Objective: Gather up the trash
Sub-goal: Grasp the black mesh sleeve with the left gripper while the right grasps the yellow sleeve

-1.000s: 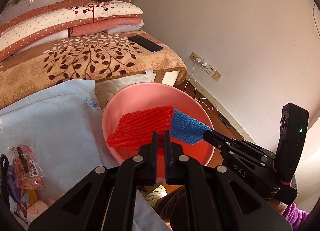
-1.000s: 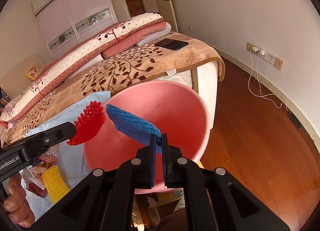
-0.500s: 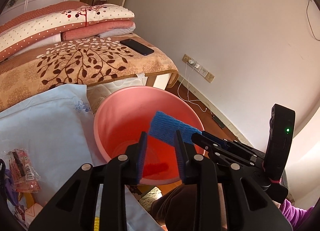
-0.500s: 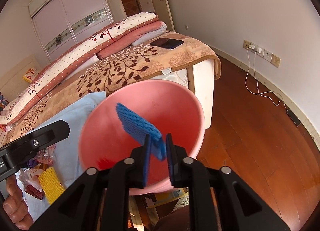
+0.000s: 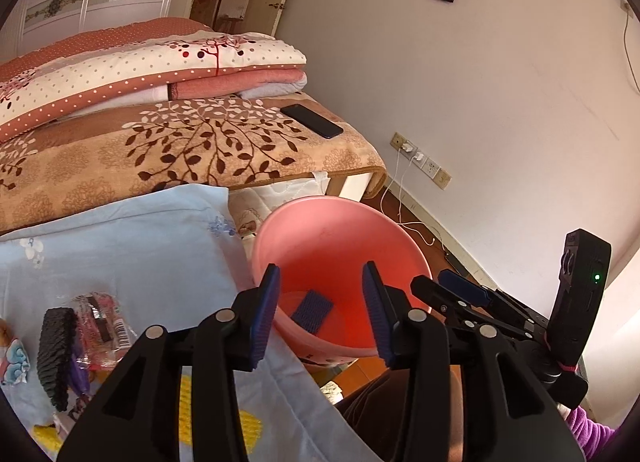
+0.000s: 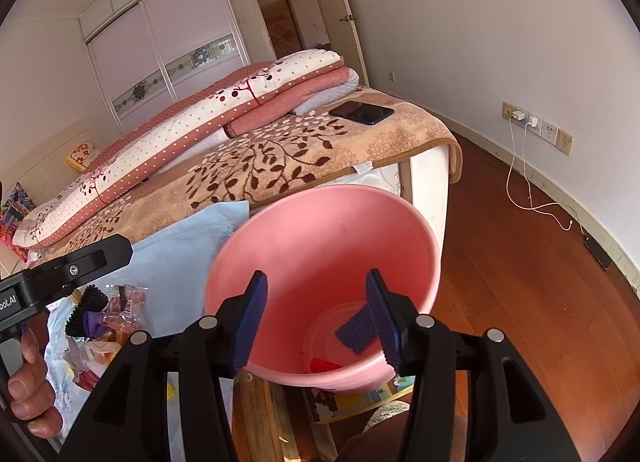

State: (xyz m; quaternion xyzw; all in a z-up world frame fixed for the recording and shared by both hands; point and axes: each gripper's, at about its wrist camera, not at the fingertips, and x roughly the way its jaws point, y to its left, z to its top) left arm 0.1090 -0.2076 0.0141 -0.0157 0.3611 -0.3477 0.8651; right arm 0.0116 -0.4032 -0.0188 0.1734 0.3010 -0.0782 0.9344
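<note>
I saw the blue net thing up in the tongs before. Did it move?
Yes. The blue foam net dropped from the opening right tongs and now lies at the bottom of the pink bucket.

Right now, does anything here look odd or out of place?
A dark phone lies near the corner of the bed blanket, close to the edge. Wrappers and foam netting still litter the blue sheet. The pink bucket holds blue netting.

The pink bucket [image 6: 320,230] is looking like smooth, slightly glossy plastic. The blue foam net [image 6: 358,328] lying inside is showing a rough, ribbed mesh. The blanket [image 5: 208,146] is appearing plush and matt, the floor [image 6: 520,262] is gleaming as polished wood.
</note>
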